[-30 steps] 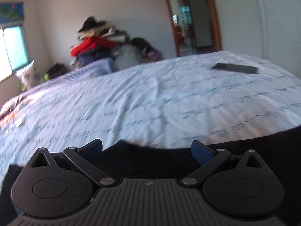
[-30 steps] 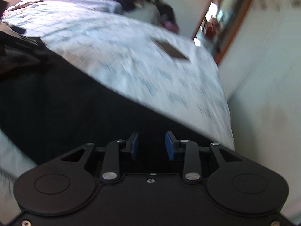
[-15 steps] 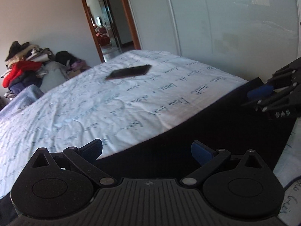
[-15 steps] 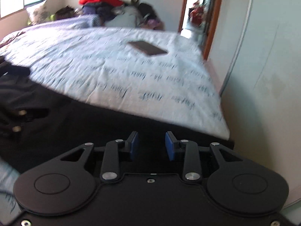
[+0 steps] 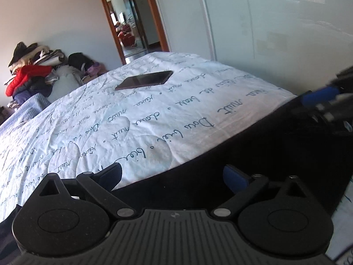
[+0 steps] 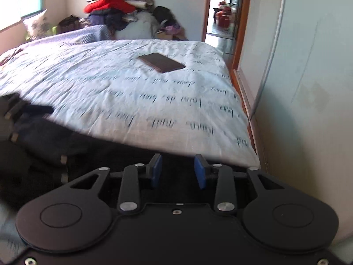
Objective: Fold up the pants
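1. The black pants (image 5: 253,154) lie along the near edge of the bed (image 5: 154,119).
2. The left gripper (image 5: 174,174) stands wide apart over them.
3. The right gripper (image 6: 177,171) is narrower, gap visible, above the cloth.
4. A dark phone (image 6: 162,62) lies farther up the sheet.

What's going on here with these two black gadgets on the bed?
A person is holding a handheld gripper in each hand and working on a pair of black pants spread along the near edge of a bed with a light blue script-printed sheet. The left gripper sits over the dark fabric with its jaws wide apart. The right gripper sits over the same fabric near the bed's corner, its jaws apart but narrower. A dark phone lies farther up the bed, with a clothes pile beyond.
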`<state>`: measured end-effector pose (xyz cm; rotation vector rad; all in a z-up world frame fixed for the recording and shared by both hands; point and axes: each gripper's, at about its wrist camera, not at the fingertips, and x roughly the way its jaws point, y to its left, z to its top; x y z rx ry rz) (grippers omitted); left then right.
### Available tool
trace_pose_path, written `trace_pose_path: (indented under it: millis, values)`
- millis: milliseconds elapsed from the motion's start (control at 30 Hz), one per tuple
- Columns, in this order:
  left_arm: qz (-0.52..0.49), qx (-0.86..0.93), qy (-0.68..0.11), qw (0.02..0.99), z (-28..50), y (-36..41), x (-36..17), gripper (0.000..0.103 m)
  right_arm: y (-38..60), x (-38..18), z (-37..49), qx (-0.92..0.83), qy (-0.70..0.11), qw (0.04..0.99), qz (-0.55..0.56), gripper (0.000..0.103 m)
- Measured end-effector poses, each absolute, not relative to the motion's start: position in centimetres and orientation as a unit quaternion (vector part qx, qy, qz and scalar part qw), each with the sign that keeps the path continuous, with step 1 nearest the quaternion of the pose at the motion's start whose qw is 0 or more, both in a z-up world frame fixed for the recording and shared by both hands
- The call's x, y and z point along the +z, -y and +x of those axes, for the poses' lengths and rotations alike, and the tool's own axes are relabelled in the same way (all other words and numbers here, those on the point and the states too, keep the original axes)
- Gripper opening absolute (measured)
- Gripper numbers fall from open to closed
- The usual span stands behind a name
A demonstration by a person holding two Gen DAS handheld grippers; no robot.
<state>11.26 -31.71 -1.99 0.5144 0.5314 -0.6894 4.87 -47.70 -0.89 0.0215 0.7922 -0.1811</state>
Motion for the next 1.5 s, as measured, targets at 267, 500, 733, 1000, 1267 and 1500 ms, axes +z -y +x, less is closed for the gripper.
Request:
trace_pose_path:
  millis: [267, 500, 733, 1000, 1267, 1500]
  values:
    - [0.273, -0.312, -0.257, 0.873, 11.1, 34.4, -3.1, 0.1, 51.0, -3.6, 7.4, -0.11, -0.396, 0.91, 0.059, 0.056]
    - [0.268, -0.307, -0.264, 0.874, 11.3, 34.5, -2.8, 0.1, 50.4, -1.4, 4.0, -0.132, -0.375, 0.917, 0.044, 0.055]
    - [0.279, -0.297, -0.253, 0.878, 10.6, 35.4, -2.9, 0.1, 52.4, -4.1, 4.9, -0.128, -0.395, 0.906, 0.079, 0.068]
    - [0.282, -0.292, -0.24, 0.882, 8.7, 33.3, -1.6, 0.1, 49.5, -1.7, 2.5, -0.134, -0.368, 0.919, 0.035, 0.065]
    - [0.284, -0.333, -0.274, 0.856, 7.0, 34.4, -3.0, 0.1, 49.8, -3.6, 2.0, -0.122, -0.389, 0.911, 0.055, 0.07]
    - [0.274, -0.331, -0.259, 0.865, 6.9, 34.8, -2.6, 0.099, 52.0, -2.0, -3.4, -0.243, -0.308, 0.91, 0.136, 0.072]
